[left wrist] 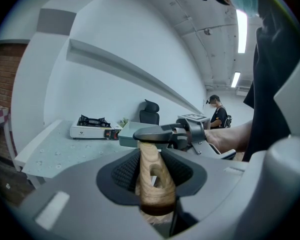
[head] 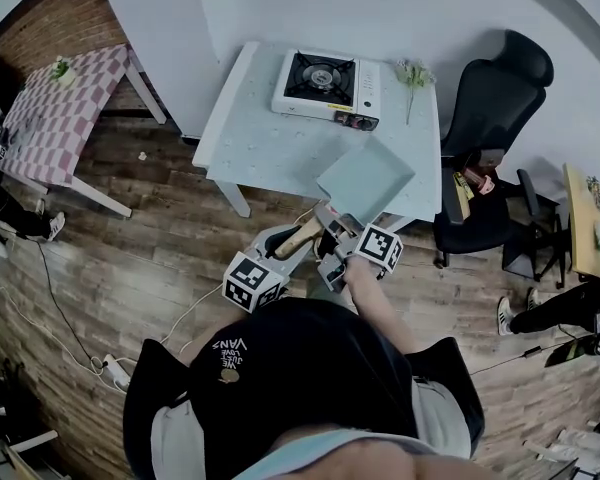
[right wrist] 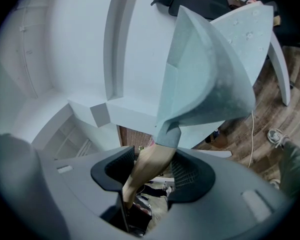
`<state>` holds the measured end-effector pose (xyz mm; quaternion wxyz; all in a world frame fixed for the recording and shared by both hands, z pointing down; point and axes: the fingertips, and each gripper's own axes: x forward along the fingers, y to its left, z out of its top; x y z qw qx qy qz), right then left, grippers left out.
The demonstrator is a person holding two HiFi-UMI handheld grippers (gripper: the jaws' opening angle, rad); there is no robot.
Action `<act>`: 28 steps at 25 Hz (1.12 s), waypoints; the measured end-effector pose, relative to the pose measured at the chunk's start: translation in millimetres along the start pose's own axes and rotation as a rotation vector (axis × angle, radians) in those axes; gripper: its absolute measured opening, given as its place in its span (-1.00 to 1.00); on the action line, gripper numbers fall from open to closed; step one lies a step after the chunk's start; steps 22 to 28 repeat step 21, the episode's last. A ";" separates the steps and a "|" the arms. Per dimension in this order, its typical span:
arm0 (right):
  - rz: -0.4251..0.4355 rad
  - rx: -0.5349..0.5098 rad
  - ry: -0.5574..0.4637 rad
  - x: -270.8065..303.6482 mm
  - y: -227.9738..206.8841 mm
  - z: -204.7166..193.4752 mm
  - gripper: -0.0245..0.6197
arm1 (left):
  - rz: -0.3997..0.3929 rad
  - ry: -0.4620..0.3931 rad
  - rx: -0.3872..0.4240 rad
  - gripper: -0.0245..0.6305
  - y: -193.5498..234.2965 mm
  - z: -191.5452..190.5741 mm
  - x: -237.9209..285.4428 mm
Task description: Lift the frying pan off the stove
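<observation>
A square pale-green frying pan (head: 366,180) with a wooden handle (head: 299,237) hangs tilted over the front edge of the white table (head: 270,148), clear of the portable gas stove (head: 325,88). My left gripper (head: 286,252) is shut on the handle's end (left wrist: 151,176). Closer to the pan (right wrist: 205,69), my right gripper (head: 332,240) grips the same handle (right wrist: 147,169), which sits between its pads. In the left gripper view the right gripper (left wrist: 192,134) shows just past the pan's neck. The stove's burner (left wrist: 92,121) is bare.
A small plant (head: 415,74) lies beside the stove. A black office chair (head: 492,103) stands right of the table, and a checkered table (head: 55,108) is far left. Cables and a power strip (head: 114,370) lie on the wood floor. A person's legs (head: 565,310) show at right.
</observation>
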<state>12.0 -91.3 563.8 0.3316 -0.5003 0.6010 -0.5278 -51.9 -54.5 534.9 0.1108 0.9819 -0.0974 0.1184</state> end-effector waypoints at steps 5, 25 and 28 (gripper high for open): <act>0.014 -0.007 -0.002 -3.2 1.8 7.4 -0.25 | -0.002 -0.003 0.009 -0.52 -3.9 3.9 6.2; -0.012 -0.006 0.013 -15.6 -6.2 17.0 -0.25 | -0.003 0.004 0.012 -0.52 -14.0 2.9 18.9; -0.012 -0.006 0.013 -15.6 -6.2 17.0 -0.25 | -0.003 0.004 0.012 -0.52 -14.0 2.9 18.9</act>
